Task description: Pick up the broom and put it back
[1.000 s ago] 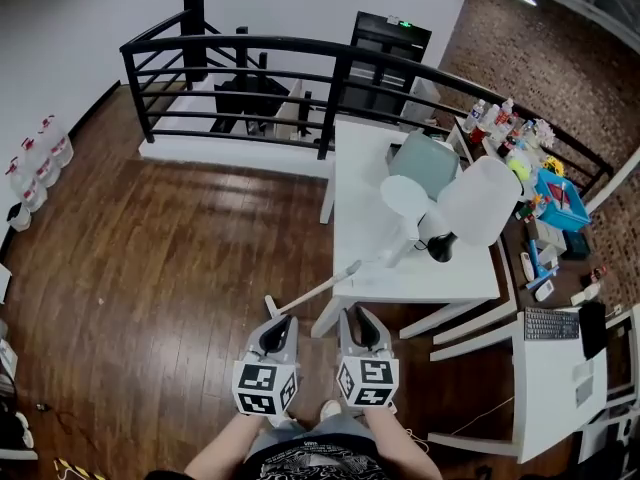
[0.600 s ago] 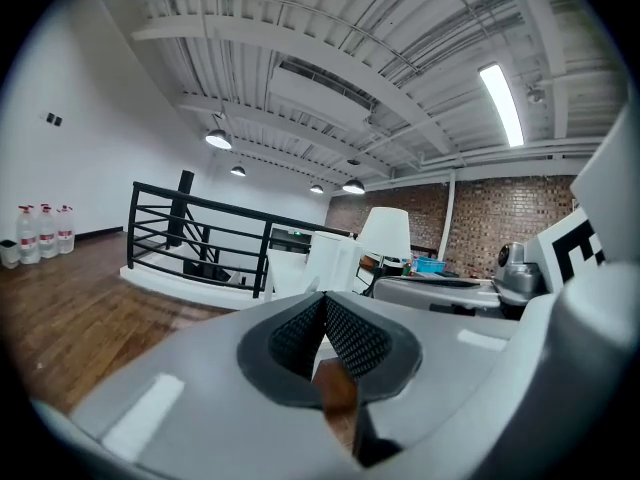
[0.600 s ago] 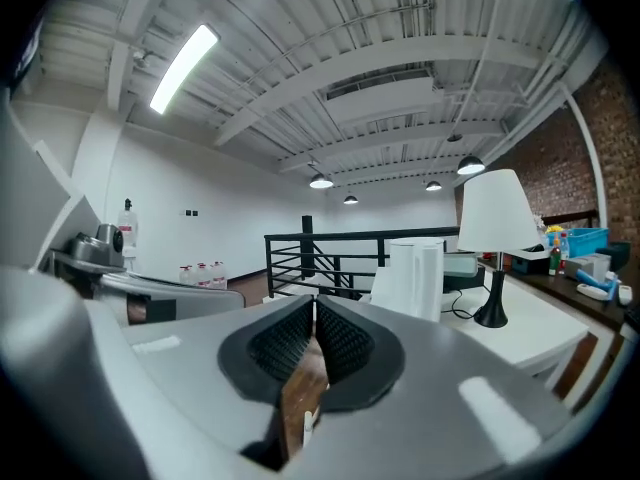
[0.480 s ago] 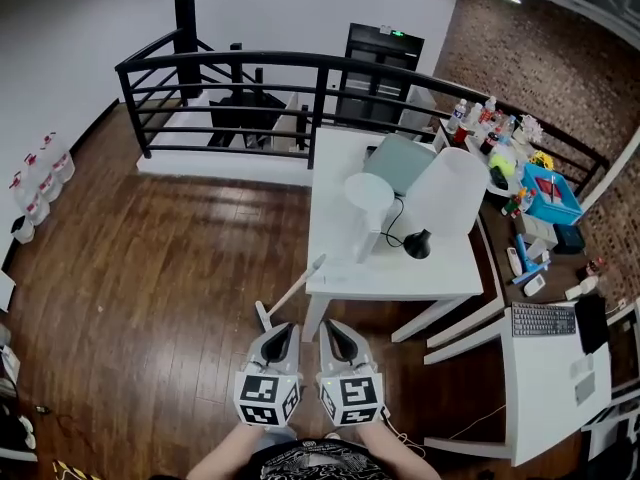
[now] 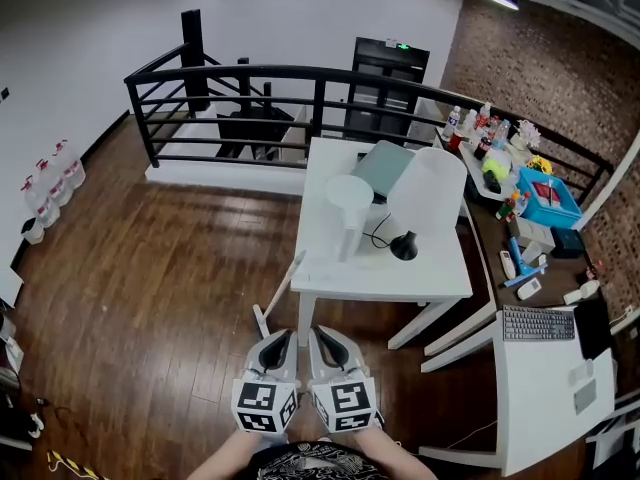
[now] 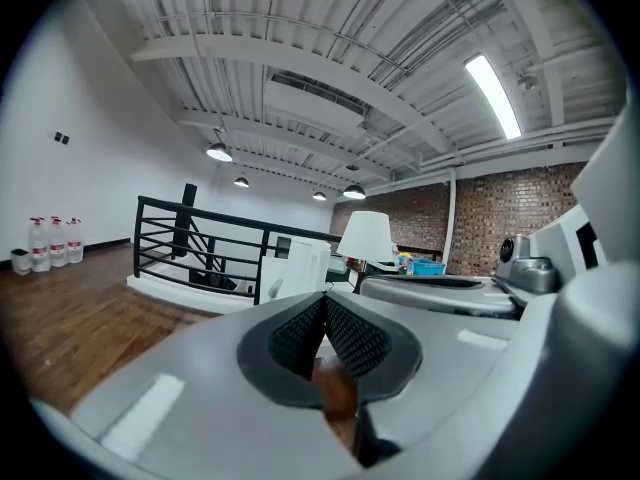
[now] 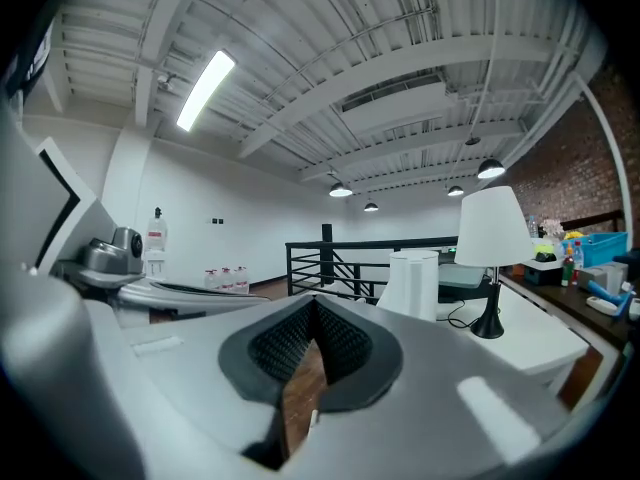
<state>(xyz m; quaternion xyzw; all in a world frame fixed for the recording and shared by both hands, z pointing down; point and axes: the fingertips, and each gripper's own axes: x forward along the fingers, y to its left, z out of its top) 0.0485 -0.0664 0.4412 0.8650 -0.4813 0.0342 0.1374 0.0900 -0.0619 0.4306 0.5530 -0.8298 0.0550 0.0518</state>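
**Broom position.** The broom (image 5: 281, 284) stands propped at a slant. Its lower end rests on the wooden floor (image 5: 150, 268). Its upper end leans against the near-left corner of the white desk (image 5: 400, 280).

**Long axis.** The handle runs from near-left at the floor to far-right at the desk edge. It crosses the line of approach at an angle instead of pointing along it.

**Bearing from the tools.** Both tools are held side by side, near the operator. The broom lies just beyond them and slightly to the left.
- The lower end of the broom is just beyond the tip of the left tool (image 5: 279, 340).
- The right tool (image 5: 322, 336) sits farther right, in front of the desk leg, so the left tool is judged the nearer.

**Tool state.**
- Left tool: the ribbed pads meet at the tip and nothing is between them.
- Right tool: fully closed and empty.

**Requirement for the coming move.** Neither tool touches the broom. A tool probably has to spread its pads before it can take the handle.
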